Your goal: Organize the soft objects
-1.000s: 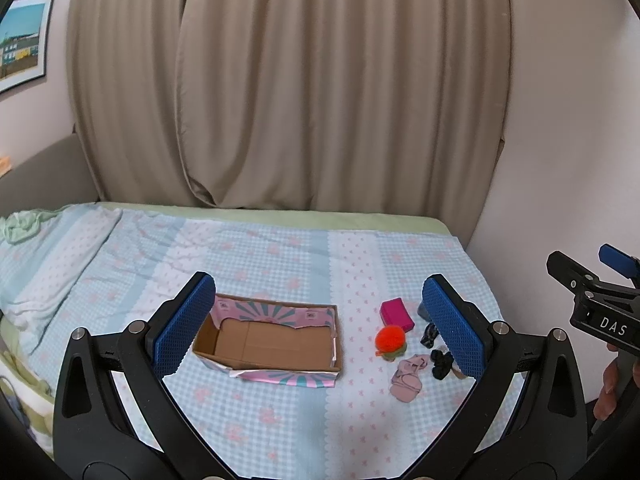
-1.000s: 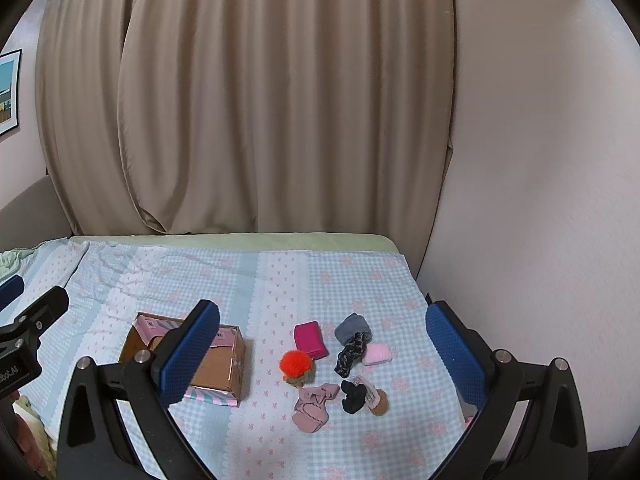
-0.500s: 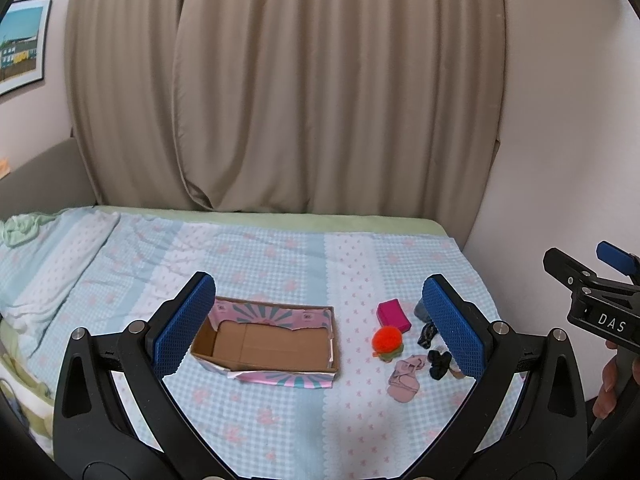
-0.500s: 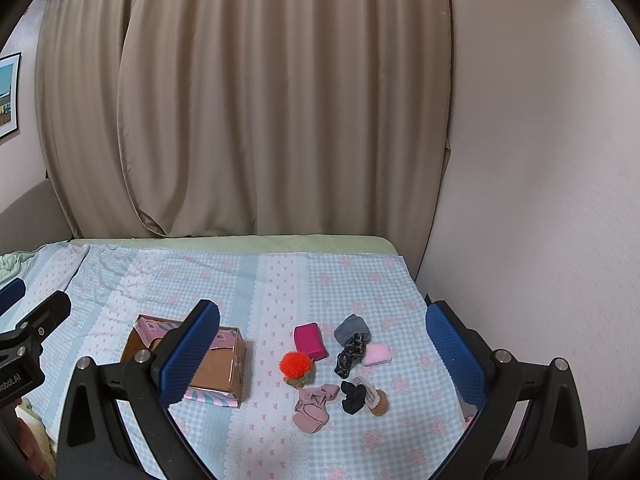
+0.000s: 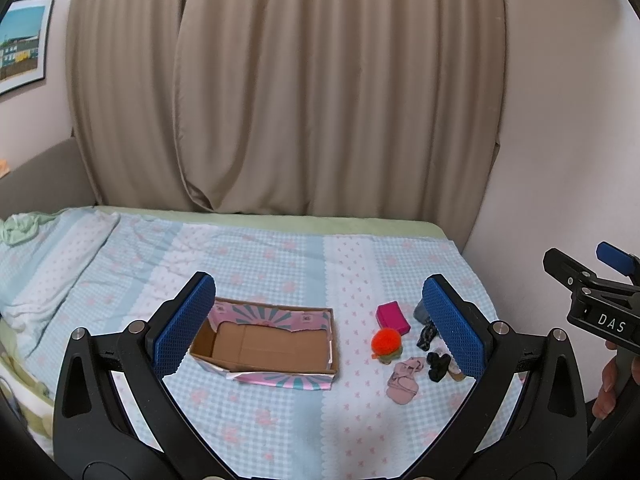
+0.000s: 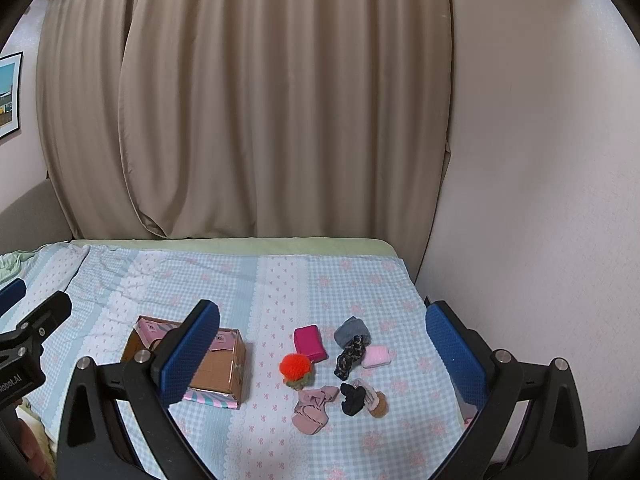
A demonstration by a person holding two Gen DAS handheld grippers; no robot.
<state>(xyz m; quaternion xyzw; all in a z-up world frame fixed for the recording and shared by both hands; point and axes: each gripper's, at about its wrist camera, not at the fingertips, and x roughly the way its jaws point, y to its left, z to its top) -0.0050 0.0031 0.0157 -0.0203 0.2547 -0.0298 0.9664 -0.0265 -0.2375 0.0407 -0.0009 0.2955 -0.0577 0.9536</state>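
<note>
An open cardboard box [image 5: 267, 345] [image 6: 218, 372] with pink patterned sides lies on the bed. To its right lie several small soft things: a magenta pouch [image 6: 308, 342], an orange pompom [image 6: 295, 365], a pink bow [image 6: 313, 405], black scrunchies [image 6: 352, 398], a grey roll [image 6: 351, 329] and a pale pink piece [image 6: 376, 356]. The pouch [image 5: 393, 315] and pompom [image 5: 386, 341] also show in the left wrist view. My left gripper [image 5: 320, 330] is open and empty, held above the box. My right gripper [image 6: 322, 354] is open and empty, held above the pile.
The bed [image 5: 280, 256] has a light blue checked sheet with pink flowers. Beige curtains [image 5: 300, 100] hang behind it and a white wall [image 6: 540, 200] closes the right side. A green cloth [image 5: 18, 228] lies at the far left.
Both grippers have drifted slightly; the box and pile sit a little lower in both views. Nothing was taken hold of.
</note>
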